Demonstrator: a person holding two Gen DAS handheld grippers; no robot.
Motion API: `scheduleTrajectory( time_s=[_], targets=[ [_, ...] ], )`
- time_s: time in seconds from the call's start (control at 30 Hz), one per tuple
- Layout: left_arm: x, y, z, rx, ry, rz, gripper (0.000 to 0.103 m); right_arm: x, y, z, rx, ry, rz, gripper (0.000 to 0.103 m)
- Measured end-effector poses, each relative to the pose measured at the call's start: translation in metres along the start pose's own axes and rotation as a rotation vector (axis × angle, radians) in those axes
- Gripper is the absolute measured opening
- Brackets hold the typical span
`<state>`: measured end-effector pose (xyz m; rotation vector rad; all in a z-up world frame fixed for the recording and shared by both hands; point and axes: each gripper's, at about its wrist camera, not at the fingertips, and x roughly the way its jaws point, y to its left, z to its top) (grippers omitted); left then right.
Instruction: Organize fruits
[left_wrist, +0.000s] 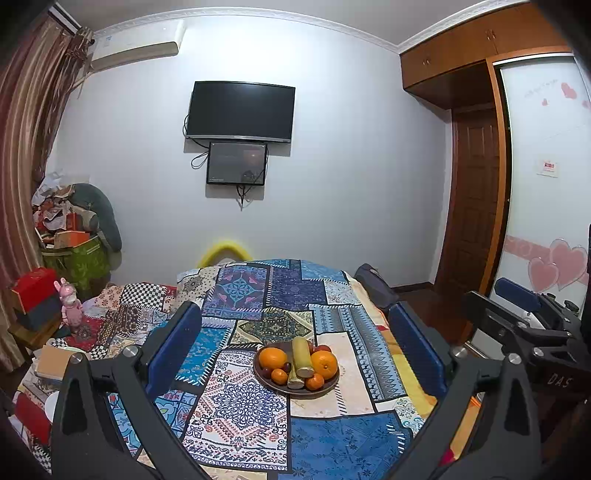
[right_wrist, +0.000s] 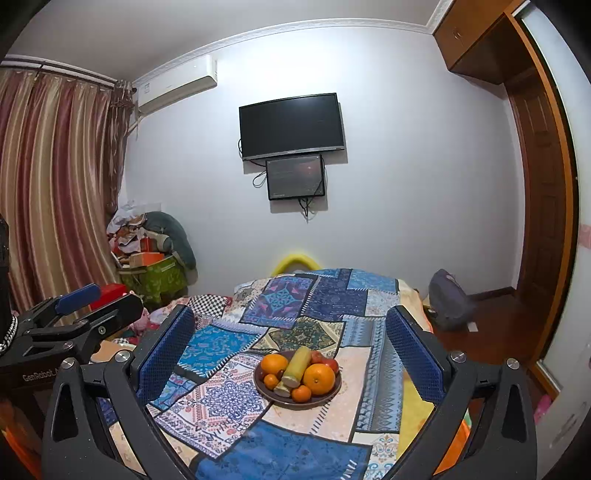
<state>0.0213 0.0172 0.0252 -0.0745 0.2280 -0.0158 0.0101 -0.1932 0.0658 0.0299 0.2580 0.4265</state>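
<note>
Brown bowl (left_wrist: 295, 392) sits mid-table on the patchwork cloth (left_wrist: 236, 406). It holds two big oranges (left_wrist: 324, 364), small tangerines (left_wrist: 279, 376), a green-yellow cut stalk (left_wrist: 302, 356) lying across the middle, red fruit (right_wrist: 328, 362) at the back. Left hand-held gripper (left_wrist: 295, 350) and right hand-held gripper (right_wrist: 291, 354): both spread wide, nothing held, short of the bowl.

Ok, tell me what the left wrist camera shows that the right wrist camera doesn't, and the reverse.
Only the left wrist view shows the heart-decorated wardrobe door, the pink rabbit toy and the right gripper seen from the side.

Only the right wrist view shows the wide striped curtain and the left gripper from the side.

Both share the brown plate piled with oranges, small tangerines, two sugarcane pieces and red fruit, the patchwork cloth, the wall television and the air conditioner.
</note>
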Motion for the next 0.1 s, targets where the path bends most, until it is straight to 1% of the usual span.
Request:
scheduleTrajectory(
  time_s=[0.1],
  targets=[
    [0.0003, 0.0007, -0.0003, 0.000, 0.005, -0.003, 0.103, 0.0001, 0.0001, -0.0004, -0.001, 0.001, 0.002, 0.103]
  ],
)
